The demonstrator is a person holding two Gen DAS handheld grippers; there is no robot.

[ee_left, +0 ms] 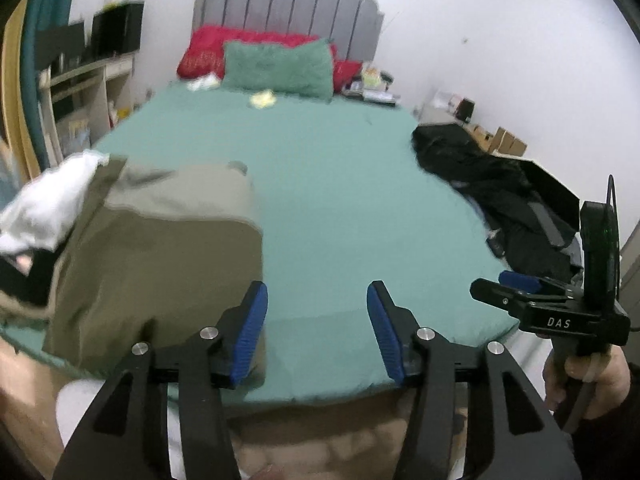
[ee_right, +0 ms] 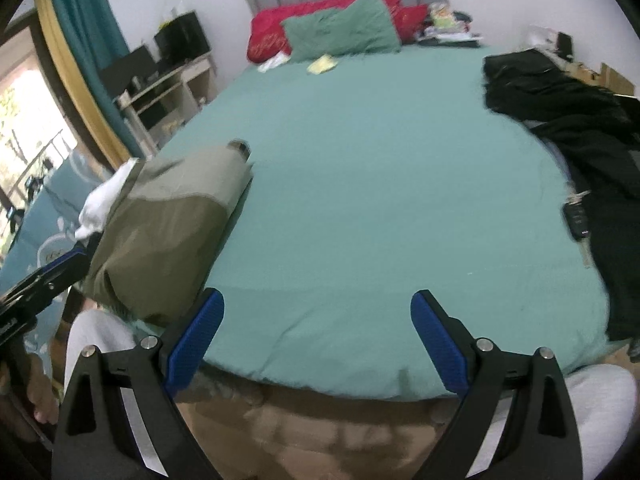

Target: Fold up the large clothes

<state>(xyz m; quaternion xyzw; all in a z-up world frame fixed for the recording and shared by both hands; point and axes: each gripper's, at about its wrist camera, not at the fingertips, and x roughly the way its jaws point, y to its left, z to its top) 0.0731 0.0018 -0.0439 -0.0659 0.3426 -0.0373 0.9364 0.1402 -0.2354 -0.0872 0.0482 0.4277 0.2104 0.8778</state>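
Bed (ee_left: 328, 184) with a green sheet is seen from its foot end in both wrist views. A folded olive garment (ee_left: 160, 248) is laid on the sheet at the near left corner, reaching to the foot edge, with a white cloth (ee_left: 52, 200) bunched against its left side. A heap of black clothes (ee_right: 568, 120) is spread along the right edge of the bed, well apart from the olive garment. At the head end, a green pillow (ee_left: 280, 66) is propped against red pillows (ee_left: 208, 50) before a grey headboard (ee_left: 288, 4).

The left gripper (ee_left: 318, 320) is held above the foot edge, just right of the olive garment; its blue pads are set apart and nothing is caught between them. The right gripper (ee_right: 318, 336) is held over the foot edge with its jaws spread wide and nothing between them. It is also seen from the side in the left view, near the black heap, with a hand (ee_left: 588, 380) wrapped round its handle. Grey trouser legs (ee_right: 600, 404) are seen below the bed edge.
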